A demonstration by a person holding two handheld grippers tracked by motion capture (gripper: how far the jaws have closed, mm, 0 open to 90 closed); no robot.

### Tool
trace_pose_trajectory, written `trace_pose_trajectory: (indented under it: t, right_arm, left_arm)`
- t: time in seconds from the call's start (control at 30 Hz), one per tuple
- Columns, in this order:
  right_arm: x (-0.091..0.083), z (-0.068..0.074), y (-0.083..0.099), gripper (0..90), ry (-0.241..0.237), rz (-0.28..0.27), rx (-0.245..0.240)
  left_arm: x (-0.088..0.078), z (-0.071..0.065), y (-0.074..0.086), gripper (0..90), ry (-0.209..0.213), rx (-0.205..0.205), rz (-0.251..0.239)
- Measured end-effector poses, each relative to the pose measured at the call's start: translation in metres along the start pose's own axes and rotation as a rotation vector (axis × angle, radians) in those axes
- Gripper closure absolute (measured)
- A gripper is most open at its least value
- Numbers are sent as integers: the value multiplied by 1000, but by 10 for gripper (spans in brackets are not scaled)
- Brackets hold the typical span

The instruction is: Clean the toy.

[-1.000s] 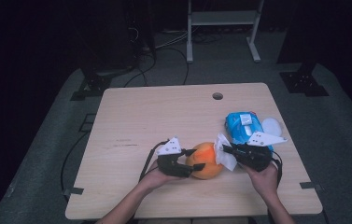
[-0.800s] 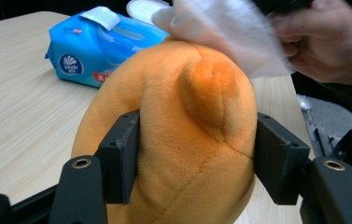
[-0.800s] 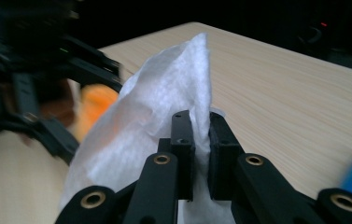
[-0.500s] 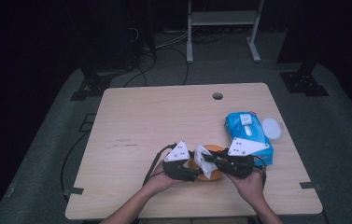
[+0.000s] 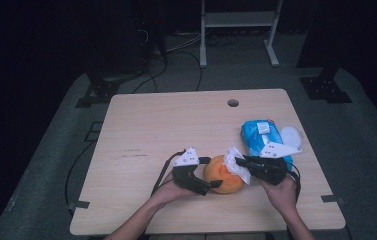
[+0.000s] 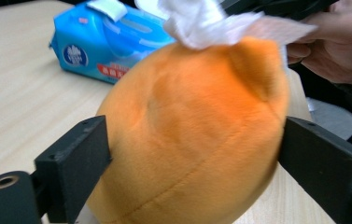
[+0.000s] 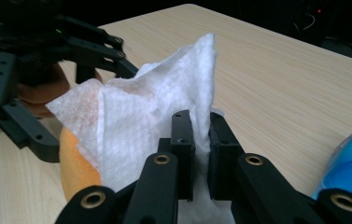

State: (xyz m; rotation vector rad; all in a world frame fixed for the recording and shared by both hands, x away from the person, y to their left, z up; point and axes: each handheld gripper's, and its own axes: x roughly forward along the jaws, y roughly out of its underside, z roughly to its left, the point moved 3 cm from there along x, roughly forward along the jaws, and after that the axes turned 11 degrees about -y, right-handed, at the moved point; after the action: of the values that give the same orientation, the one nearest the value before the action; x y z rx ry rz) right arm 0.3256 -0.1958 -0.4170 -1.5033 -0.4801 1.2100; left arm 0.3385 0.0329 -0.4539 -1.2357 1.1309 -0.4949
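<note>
An orange plush ball [image 5: 221, 175] [image 6: 187, 130] lies on the wooden table [image 5: 176, 125] near its front edge. My left gripper [image 5: 213, 172] [image 6: 192, 158] straddles it; its jaws have just been opening and now stand wide, the plush's sides resting against both. From the right, my right gripper [image 5: 238, 161] [image 7: 200, 119] is shut on a white wipe [image 5: 237, 165] [image 7: 141, 126]. The wipe [image 6: 201, 23] drapes over the top of the plush [image 7: 75, 168].
A blue pack of wipes [image 5: 263, 135] [image 6: 103, 42] lies just behind my right hand, with a white round disc [image 5: 292, 135] beside it. A small hole [image 5: 233, 103] sits near the table's far edge. Dark floor and cables surround the table.
The plush, half hidden between the two grippers half a second ago, now shows full and round between the left jaws. The right gripper with the wipe has drawn back to the right.
</note>
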Motion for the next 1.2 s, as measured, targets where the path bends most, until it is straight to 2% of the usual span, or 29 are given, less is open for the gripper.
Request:
trace_pose_trajectory:
  t: [0.1,0.13,0.23,0.3,0.37,0.47,0.57,0.67,0.73,0.8,0.9,0.97,1.03,1.07,1.2]
  right_arm:
    - [3,3,-1,823,-8,2,-13]
    - [4,6,-2,823,-7,4,-19]
    - [6,14,-7,824,-30,-9,-44]
    - [7,22,-12,824,-70,-32,-55]
    - [10,33,-18,824,-98,-39,-89]
    - [12,43,-22,823,-98,-24,-133]
    - [9,34,-19,823,-81,-21,-116]
    - [4,16,-10,822,-28,4,-82]
    - [-1,5,-3,821,-12,11,-21]
    - [-4,-3,3,821,1,21,3]
    - [-4,-3,4,821,-3,26,9]
    - [-1,1,2,821,-18,29,-7]
    - [2,5,1,820,-20,32,-28]
    - [3,6,1,820,-16,34,-33]
    - [1,5,-2,820,0,18,-26]
  left_arm:
    - [3,-2,2,86,15,21,9]
    - [3,-3,2,116,22,36,10]
    - [2,-6,1,246,5,68,9]
    - [1,-7,0,304,-15,76,6]
    - [1,-9,-1,340,-30,87,8]
    - [0,-10,-1,375,-34,90,5]
    - [0,-11,-1,393,-29,98,7]
    - [0,-12,-1,381,-19,105,8]
    - [1,-13,-2,317,-4,102,7]
    - [2,-12,-3,212,-5,89,-14]
    - [6,-10,-1,85,-19,69,-4]
    - [9,-10,1,62,-9,69,-1]
    - [10,-11,2,75,5,77,0]
    - [9,-11,2,115,7,85,0]
    - [3,-11,-1,350,-6,106,-14]
